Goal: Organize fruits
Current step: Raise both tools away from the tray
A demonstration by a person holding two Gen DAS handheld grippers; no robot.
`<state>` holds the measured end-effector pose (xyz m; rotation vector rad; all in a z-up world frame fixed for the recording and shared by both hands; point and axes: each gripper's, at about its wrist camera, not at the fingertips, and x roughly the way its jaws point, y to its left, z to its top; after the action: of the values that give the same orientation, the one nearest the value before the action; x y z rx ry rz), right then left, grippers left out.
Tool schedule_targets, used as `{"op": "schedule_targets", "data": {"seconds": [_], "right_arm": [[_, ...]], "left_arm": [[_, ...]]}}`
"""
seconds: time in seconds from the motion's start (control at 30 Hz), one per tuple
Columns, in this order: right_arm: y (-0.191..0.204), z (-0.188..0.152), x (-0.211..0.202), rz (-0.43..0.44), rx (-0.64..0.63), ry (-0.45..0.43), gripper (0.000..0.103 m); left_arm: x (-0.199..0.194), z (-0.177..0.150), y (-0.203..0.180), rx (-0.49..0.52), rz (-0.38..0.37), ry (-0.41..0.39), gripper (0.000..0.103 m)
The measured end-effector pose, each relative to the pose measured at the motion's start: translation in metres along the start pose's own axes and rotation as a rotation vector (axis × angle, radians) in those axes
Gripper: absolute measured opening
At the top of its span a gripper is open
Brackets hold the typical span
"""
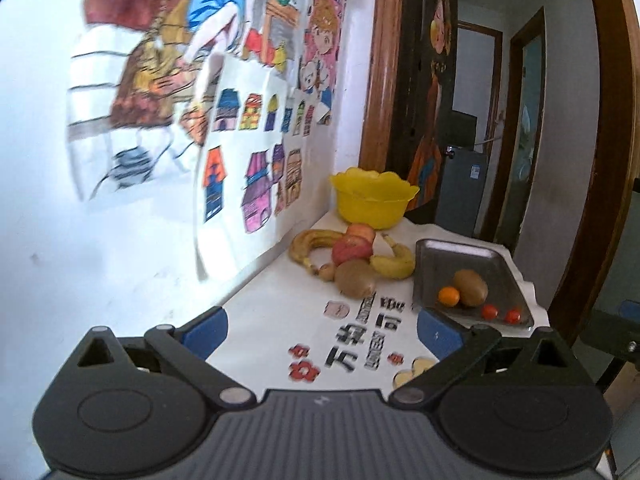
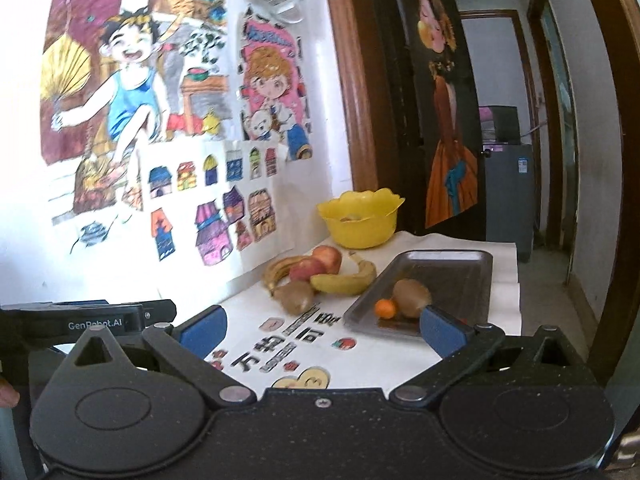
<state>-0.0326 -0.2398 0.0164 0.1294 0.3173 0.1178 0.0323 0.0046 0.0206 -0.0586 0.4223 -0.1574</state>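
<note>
While both grippers hang back at the near end of the table, every fruit lies ahead of the fingers and nothing sits between any pads. Going left to right: the left gripper has its jaws spread as wide as they go, empty, and from its camera the loose pile is dead ahead while the tray is off to its right. The right gripper is just as wide and empty, and its right finger already overlaps the near edge of the metal tray, so I'd say that hand is closer to the tray and the left one to the pile.

Count by the wall: two bananas, curved, long axes roughly across the table; two apples; one kiwi nearest us; some small brownish bit beside it I can't identify. Behind sits one yellow bowl. In the tray: one kiwi, one small orange, two cherry tomatoes.
</note>
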Motion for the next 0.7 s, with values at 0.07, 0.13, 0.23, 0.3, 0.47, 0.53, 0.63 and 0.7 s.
{"op": "schedule_targets", "data": {"seconds": [0.07,0.13,0.23,0.3,0.47,0.53,0.63,0.7], "right_arm": [[0.007,-0.004,-0.001,0.003,-0.008,0.011,0.102],[0.015,-0.008,-0.002,0.007,-0.015,0.024,0.102],[0.024,-0.012,0.0,0.019,-0.031,0.044,0.102],[0.03,-0.013,0.0,0.031,-0.042,0.051,0.102],[0.038,-0.009,-0.001,0.066,-0.06,0.049,0.102],[0.041,-0.006,0.0,0.085,-0.062,0.046,0.102],[0.043,0.001,0.006,0.13,-0.044,0.054,0.102],[0.043,0.007,0.014,0.165,-0.023,0.073,0.102]], "left_arm": [[-0.005,-0.006,0.005,0.003,0.008,0.003,0.102],[-0.009,-0.01,0.009,0.006,0.017,0.012,0.102],[-0.012,-0.015,0.014,0.018,0.038,0.028,0.102],[-0.014,-0.016,0.018,0.025,0.052,0.031,0.102],[-0.02,-0.008,0.027,0.038,0.095,0.015,0.102],[-0.024,-0.003,0.03,0.043,0.108,0.003,0.102],[-0.025,0.004,0.031,0.056,0.133,-0.008,0.102],[-0.024,0.009,0.032,0.061,0.147,-0.013,0.102]]}}
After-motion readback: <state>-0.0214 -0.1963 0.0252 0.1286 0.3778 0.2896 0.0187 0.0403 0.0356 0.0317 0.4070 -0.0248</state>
